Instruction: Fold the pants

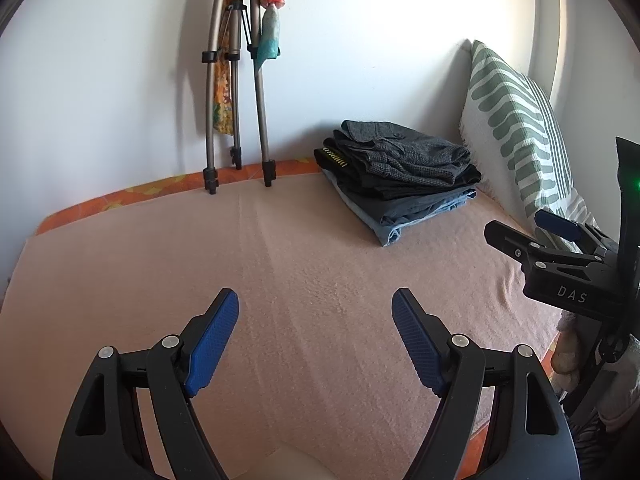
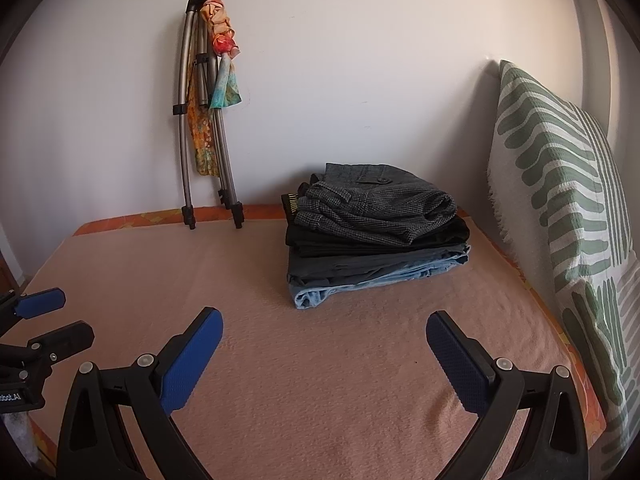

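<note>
A stack of folded pants [image 1: 400, 176] lies on the pink blanket [image 1: 280, 280] at the back right of the bed; grey checked pants on top, black and blue denim ones below. It also shows in the right wrist view [image 2: 376, 232]. My left gripper [image 1: 316, 336] is open and empty above the bare blanket, well short of the stack. My right gripper [image 2: 324, 352] is open and empty, in front of the stack. The right gripper shows in the left wrist view [image 1: 532, 228]; the left gripper shows at the left edge of the right wrist view [image 2: 48, 320].
A green-and-white patterned pillow [image 2: 560, 200] leans against the wall on the right. A folded metal tripod [image 2: 200, 140] with colourful scarves stands against the back wall. The orange mattress edge [image 1: 160, 192] shows beyond the blanket.
</note>
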`<state>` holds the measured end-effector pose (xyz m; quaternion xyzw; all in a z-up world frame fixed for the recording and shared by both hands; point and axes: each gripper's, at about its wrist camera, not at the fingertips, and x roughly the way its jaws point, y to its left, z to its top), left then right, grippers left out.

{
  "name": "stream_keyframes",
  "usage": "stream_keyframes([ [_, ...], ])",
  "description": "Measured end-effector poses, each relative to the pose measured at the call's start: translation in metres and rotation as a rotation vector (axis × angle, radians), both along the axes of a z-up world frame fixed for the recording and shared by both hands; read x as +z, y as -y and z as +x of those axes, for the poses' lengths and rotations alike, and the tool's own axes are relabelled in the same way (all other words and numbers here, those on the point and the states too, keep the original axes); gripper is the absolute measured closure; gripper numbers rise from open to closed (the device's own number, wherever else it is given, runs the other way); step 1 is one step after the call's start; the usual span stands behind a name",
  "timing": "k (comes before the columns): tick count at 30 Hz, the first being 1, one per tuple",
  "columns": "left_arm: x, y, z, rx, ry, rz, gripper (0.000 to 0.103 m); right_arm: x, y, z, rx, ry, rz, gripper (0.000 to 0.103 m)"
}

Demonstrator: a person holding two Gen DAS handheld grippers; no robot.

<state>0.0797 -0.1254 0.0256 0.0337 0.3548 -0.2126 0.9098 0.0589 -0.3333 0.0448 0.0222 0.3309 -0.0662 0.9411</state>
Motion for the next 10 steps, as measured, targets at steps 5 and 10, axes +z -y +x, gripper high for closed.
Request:
stream_keyframes([
  [5, 0.0011, -0.0014, -0.0027, 0.008, 0.023, 0.006, 0.024, -0.0015, -0.0014, 0.0009, 0.004, -0.007, 0.001, 0.0],
  [10, 0.0009, -0.0025, -0.0026, 0.004, 0.012, 0.012, 0.024, -0.0023, -0.0021, 0.0017, 0.005, -0.011, -0.001, 0.0],
])
